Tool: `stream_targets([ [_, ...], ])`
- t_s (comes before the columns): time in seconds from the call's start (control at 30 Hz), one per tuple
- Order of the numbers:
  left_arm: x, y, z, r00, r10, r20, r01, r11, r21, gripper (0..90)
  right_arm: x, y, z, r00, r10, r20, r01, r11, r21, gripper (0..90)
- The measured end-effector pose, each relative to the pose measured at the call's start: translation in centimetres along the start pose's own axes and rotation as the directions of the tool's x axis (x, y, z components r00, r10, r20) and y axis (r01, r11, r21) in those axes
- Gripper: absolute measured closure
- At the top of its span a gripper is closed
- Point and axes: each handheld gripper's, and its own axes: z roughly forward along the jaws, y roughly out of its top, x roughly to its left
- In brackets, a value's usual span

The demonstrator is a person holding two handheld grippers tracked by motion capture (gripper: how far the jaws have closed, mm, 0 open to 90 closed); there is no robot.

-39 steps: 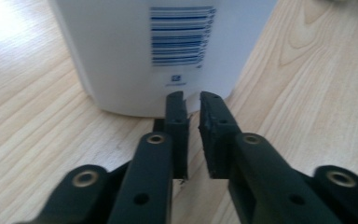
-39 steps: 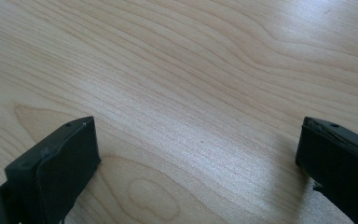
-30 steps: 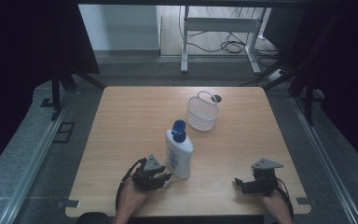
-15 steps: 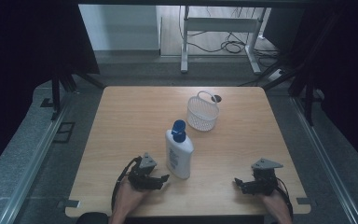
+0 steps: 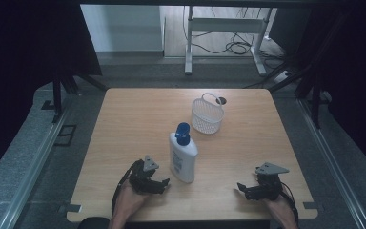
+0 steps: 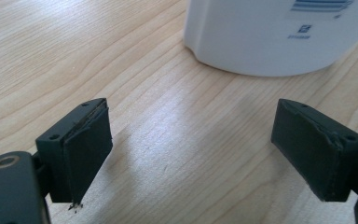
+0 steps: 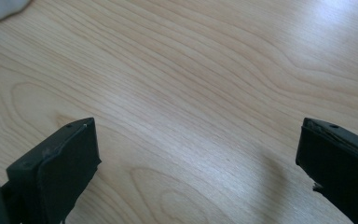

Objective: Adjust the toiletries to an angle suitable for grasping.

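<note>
Wooden table (image 5: 138, 124), white basket (image 5: 207, 116) overhead; bottle (image 6: 279, 35) before left gripper (image 6: 191, 154); both gaping

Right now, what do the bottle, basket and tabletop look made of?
Bottle: likely plastic, smooth white body, blue cap. Basket: probably white plastic or coated wire; its open mesh wall shows the table through. Tabletop: light wood or wood-look laminate, matte, with visible grain; can't tell which.
</note>
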Motion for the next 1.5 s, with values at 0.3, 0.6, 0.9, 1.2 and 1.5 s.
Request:
stream_targets([
  [0.3,0.3,-0.3,0.7,0.9999,-0.005,-0.011,0.005,0.9996,0.028,11.5,0.6,0.3,-0.1,0.9999,-0.01,-0.014,0.01,1.0,-0.02,0.0],
  [0.6,0.6,-1.1,0.7,1.0,-0.005,0.003,0.005,0.9995,-0.03,11.3,1.1,0.8,-0.3,0.9985,-0.027,-0.047,0.027,1.0,-0.015,0.0],
  [0.9,0.6,-1.2,0.6,1.0,0.001,0.007,0.0,0.9995,-0.03,11.6,1.6,1.7,-0.4,0.9966,-0.041,-0.071,0.039,0.999,-0.028,0.0],
  [1.2,0.6,-1.3,0.4,1.0,0.003,0.006,-0.003,0.9996,-0.027,11.6,2.6,3.1,-0.6,0.9928,-0.07,-0.097,0.064,0.996,-0.066,0.0],
  [1.5,0.6,-1.4,0.4,1.0,0.003,0.007,-0.003,0.9996,-0.027,11.6,4.3,5.0,-0.3,0.9809,-0.095,-0.17,0.083,0.994,-0.078,0.0],
])
